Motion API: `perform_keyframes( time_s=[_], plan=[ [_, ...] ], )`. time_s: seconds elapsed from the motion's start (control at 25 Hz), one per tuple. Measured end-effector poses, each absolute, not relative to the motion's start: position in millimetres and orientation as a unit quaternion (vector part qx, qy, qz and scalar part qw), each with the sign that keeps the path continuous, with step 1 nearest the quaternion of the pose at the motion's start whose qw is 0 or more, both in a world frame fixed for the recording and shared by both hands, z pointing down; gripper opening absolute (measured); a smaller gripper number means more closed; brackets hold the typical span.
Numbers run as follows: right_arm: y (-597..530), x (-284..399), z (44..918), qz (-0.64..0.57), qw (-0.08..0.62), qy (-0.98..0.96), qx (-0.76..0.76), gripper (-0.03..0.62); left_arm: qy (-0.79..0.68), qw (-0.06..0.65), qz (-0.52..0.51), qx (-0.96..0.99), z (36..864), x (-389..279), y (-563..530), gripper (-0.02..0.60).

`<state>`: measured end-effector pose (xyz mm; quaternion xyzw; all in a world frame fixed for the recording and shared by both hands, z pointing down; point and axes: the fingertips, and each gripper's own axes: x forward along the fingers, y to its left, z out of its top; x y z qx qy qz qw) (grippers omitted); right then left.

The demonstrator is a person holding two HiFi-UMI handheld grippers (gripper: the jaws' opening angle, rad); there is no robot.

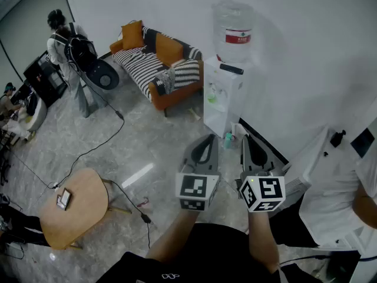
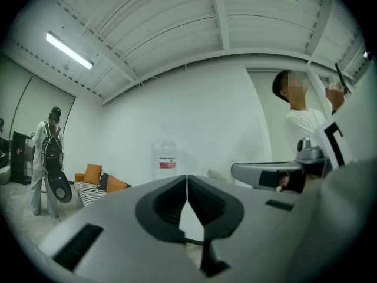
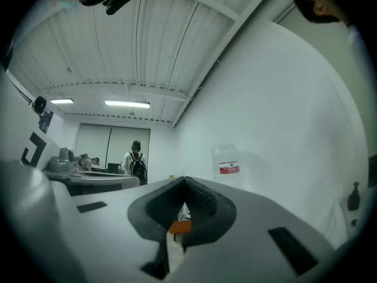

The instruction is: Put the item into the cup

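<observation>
No cup and no item to put in it show in any view. Both grippers are held up in the air over the floor, side by side, pointing toward the water dispenser (image 1: 227,93). In the head view the left gripper (image 1: 208,138) and the right gripper (image 1: 245,138) each show a marker cube near the hand. The left gripper (image 2: 187,180) has its jaws pressed together along a thin line with nothing between them. The right gripper (image 3: 184,183) is likewise shut and empty.
An orange and striped sofa (image 1: 158,69) stands by the far wall. A round wooden table (image 1: 75,210) carrying a small flat device (image 1: 63,198) is at lower left, with a cable (image 1: 97,146) trailing over the floor. A person with a backpack (image 1: 68,55) stands far left; another in white (image 1: 333,196) is close right.
</observation>
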<state>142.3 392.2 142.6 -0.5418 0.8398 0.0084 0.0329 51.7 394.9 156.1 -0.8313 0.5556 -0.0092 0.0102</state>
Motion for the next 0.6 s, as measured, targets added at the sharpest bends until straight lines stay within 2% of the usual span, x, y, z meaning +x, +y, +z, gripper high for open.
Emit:
perform_keyframes(
  time_s=[0.6],
  plan=[
    [384.7, 152.9, 150.4, 0.005, 0.050, 0.838, -0.544, 0.011, 0.567, 0.007, -0.016, -0.824, 171.1, 51.1, 390.8, 0.014]
  ],
)
